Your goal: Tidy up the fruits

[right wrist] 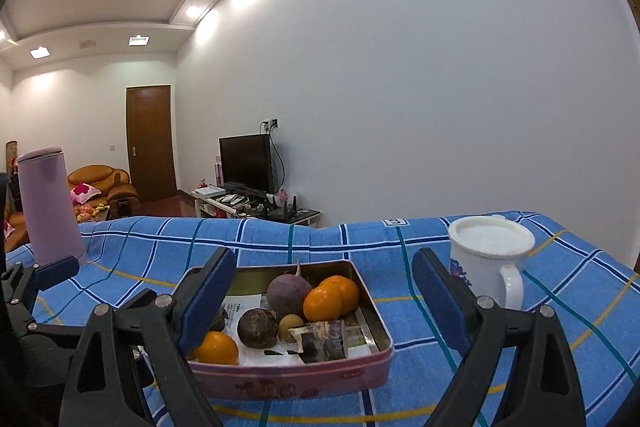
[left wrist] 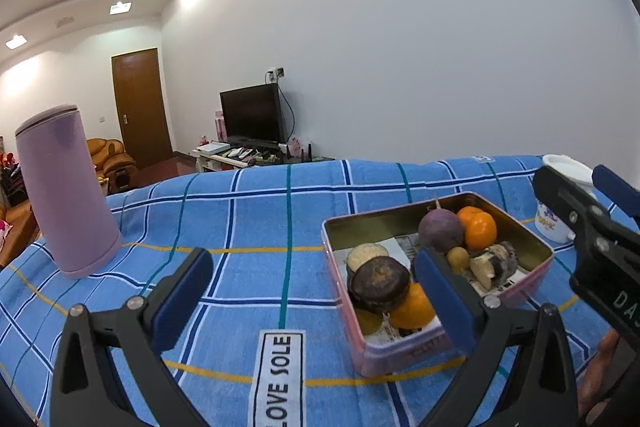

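A pink metal tin (left wrist: pixel 404 349) (right wrist: pixel 296 377) sits on the blue checked cloth. It holds oranges (left wrist: pixel 477 227) (right wrist: pixel 323 302), a purple round fruit (left wrist: pixel 441 230) (right wrist: pixel 289 291), a dark brown fruit (left wrist: pixel 379 282) (right wrist: pixel 257 327), a small tan fruit (right wrist: pixel 290 326) and a cut sugarcane piece (left wrist: pixel 494 261) (right wrist: pixel 323 339). My left gripper (left wrist: pixel 314 301) is open and empty, just left of and in front of the tin. My right gripper (right wrist: pixel 324 307) is open and empty, its fingers either side of the tin. The right gripper's body also shows in the left wrist view (left wrist: pixel 592 247).
A tall lilac flask (left wrist: pixel 66 191) (right wrist: pixel 50 207) stands at the far left of the cloth. A white lidded mug (right wrist: pixel 490 261) (left wrist: pixel 560 195) stands right of the tin. A label strip (left wrist: pixel 278 381) lies on the cloth. The table's far edge drops off behind.
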A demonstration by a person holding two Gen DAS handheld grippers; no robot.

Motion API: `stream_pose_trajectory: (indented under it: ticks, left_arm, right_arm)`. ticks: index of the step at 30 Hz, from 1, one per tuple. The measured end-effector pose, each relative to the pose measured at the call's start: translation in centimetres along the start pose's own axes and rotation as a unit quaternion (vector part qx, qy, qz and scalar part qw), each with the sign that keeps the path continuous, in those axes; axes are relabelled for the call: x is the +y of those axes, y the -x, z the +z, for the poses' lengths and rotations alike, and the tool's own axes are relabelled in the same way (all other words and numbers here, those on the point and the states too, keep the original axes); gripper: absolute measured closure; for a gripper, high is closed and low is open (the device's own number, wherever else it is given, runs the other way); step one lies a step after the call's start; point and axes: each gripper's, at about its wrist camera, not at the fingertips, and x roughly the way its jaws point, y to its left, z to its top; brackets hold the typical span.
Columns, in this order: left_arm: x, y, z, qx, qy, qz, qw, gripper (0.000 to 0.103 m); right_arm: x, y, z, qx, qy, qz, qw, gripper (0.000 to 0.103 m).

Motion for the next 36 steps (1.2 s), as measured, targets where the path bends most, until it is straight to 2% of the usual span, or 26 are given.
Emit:
stream_pose_trajectory:
  ticks: [7,14,36]
  left_arm:
    - [0.4,1.7,-0.5,-0.013,0.006,-0.003,0.9999,0.000]
    - [0.6,2.6,-0.9,-0.021,0.010,-0.004,0.9997,0.000]
    - [0.6,3.0,-1.0,-0.023,0.010,-0.008,0.9997,0.000]
  right_arm:
    - [0.0,1.8,-0.3,-0.009,0.002,-0.008,1.000,0.012]
    - [-0.2,4.0,-0.2,-0.037,0.003,-0.022,0.999,0.012]
    - [0.1,4.8,-0.1,-0.046,0.012,-0.032,0.998,0.012]
